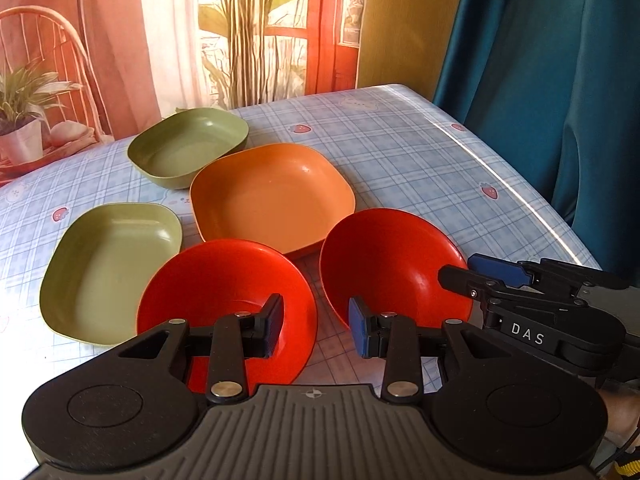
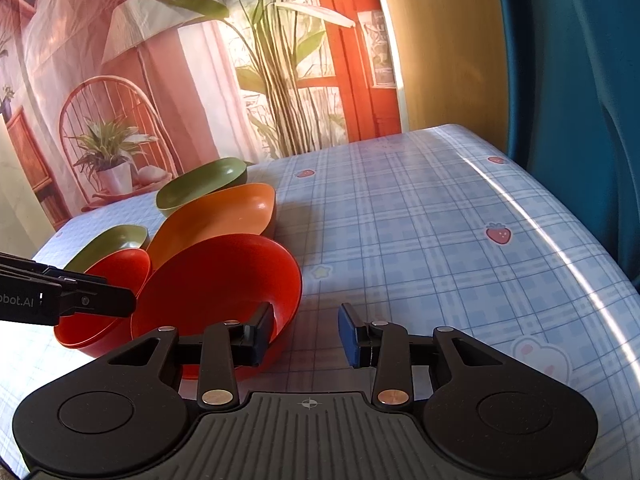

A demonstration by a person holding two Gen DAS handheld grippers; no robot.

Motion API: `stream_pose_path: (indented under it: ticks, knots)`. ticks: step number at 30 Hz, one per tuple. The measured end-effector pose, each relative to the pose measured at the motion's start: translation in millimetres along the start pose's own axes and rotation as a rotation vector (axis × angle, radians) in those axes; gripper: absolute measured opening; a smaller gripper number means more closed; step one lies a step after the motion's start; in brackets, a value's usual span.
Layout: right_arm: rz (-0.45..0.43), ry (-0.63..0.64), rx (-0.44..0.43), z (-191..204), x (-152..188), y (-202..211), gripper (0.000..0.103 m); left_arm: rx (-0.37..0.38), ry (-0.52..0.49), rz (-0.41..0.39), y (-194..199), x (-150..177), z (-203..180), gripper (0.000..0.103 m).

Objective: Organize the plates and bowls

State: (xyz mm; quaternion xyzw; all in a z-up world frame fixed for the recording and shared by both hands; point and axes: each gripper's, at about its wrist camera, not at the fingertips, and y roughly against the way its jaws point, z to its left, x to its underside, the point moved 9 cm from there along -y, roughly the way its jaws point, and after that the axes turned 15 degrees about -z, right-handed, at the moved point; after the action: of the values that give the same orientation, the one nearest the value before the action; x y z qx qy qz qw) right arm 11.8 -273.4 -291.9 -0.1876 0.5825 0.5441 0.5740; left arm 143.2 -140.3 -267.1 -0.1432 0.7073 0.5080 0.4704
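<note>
Two red round bowls stand side by side near the table's front: the left red bowl [image 1: 228, 304] [image 2: 108, 300] and the right red bowl [image 1: 392, 268] [image 2: 220, 292]. Behind them lie an orange square plate [image 1: 272, 196] [image 2: 216, 220], a near green dish [image 1: 108, 268] [image 2: 116, 240] and a far green dish [image 1: 188, 146] [image 2: 200, 184]. My left gripper [image 1: 314, 328] is open, its left finger over the left red bowl's right rim. My right gripper [image 2: 306, 336] is open, its left finger inside the right red bowl's right rim; it also shows in the left wrist view [image 1: 480, 272].
The table carries a blue checked cloth with strawberries [image 2: 440, 240]. Its right edge [image 1: 520, 200] borders a teal curtain [image 1: 560, 80]. A printed backdrop [image 1: 160, 40] with a chair and plants hangs behind the table.
</note>
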Motion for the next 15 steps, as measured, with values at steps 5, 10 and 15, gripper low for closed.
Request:
stream_pose_path:
  ticks: [5, 10, 15]
  knots:
    - [0.002, -0.011, 0.001, -4, 2, -1, 0.033, 0.042, 0.006, 0.006, -5, 0, -9, 0.037]
    - [0.01, -0.022, 0.007, -9, 5, -1, 0.033, 0.051, -0.005, 0.015, -8, 3, -15, 0.036]
    - [0.01, -0.025, 0.001, -10, 6, -1, 0.031, 0.089, 0.014, 0.013, -8, 2, -19, 0.016]
